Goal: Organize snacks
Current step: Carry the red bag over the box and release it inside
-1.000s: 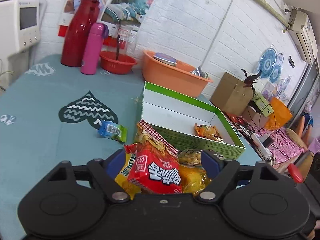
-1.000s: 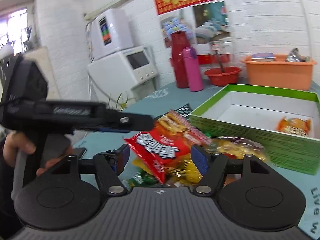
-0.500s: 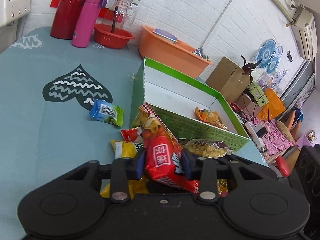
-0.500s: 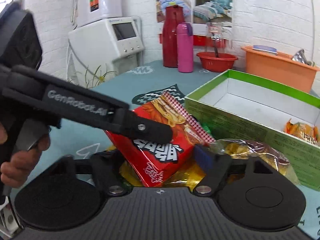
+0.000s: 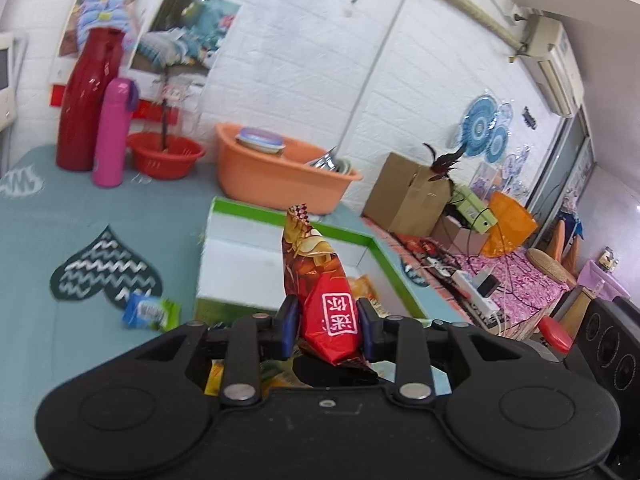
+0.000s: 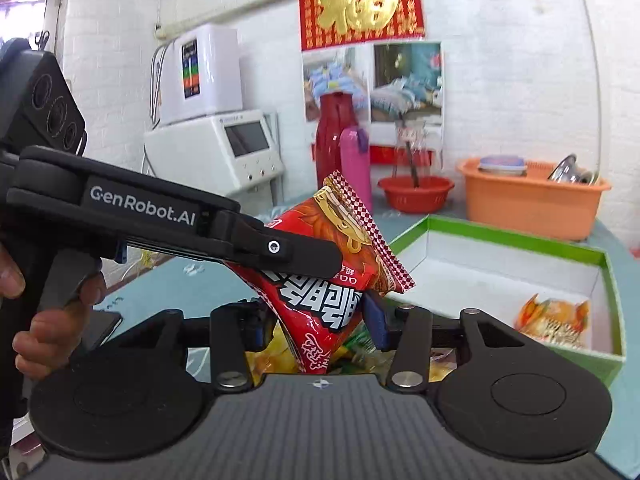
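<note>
Left gripper (image 5: pixel 327 332): clamped on one red packet (image 5: pixel 320 300), held above the table
Right gripper (image 6: pixel 316 322): fingers apart, flanking that packet; contact unclear
Pile below: several snacks, uncountable
Blue packet (image 5: pixel 150 312): one, on table
Box (image 6: pixel 520 240): one orange packet (image 6: pixel 554 318) inside

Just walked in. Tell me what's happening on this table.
A person is sorting snacks with two handheld claws. The left claw is shut on a red crinkly foil snack packet, held in the air near the white cardboard box with green edges. One orange snack bag already lies in that box. The right claw sits behind the packet; whether it grips anything is unclear. More packets lie below, and a blue-green wrapped snack lies apart on the teal tablecloth.
</note>
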`<act>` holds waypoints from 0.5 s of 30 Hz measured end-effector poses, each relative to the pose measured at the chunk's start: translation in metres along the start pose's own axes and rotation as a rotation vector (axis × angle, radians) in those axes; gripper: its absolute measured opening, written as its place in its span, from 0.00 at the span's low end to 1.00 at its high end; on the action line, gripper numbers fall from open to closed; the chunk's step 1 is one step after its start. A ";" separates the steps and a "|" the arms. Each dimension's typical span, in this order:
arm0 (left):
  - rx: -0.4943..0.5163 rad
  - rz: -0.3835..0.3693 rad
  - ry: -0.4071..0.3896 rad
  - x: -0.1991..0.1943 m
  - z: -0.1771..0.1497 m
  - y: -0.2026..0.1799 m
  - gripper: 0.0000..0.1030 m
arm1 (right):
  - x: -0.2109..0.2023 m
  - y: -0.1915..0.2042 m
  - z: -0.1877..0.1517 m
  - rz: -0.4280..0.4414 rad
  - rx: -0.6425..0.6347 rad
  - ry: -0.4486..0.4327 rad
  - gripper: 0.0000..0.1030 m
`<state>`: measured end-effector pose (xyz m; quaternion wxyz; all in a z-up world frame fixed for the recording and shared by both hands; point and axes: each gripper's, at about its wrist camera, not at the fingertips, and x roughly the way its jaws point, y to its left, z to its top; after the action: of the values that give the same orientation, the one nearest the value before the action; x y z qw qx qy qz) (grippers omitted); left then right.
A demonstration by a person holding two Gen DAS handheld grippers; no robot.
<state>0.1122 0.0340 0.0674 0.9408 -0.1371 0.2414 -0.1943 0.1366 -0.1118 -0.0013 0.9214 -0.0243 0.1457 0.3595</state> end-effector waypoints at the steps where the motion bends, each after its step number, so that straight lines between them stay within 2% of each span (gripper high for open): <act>1: 0.005 -0.009 -0.003 0.004 0.003 -0.003 0.56 | -0.003 -0.004 0.002 -0.006 -0.002 -0.013 0.76; 6: 0.016 -0.044 0.019 0.039 0.014 -0.014 0.56 | -0.005 -0.031 0.006 -0.047 0.012 -0.035 0.76; 15: -0.011 -0.120 0.091 0.113 0.026 -0.013 0.56 | 0.006 -0.084 0.002 -0.140 0.068 -0.008 0.76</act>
<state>0.2126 -0.0220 0.0492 0.9148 -0.1474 0.2761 -0.2551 0.1975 -0.1691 -0.0064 0.9451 -0.0018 0.1520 0.2893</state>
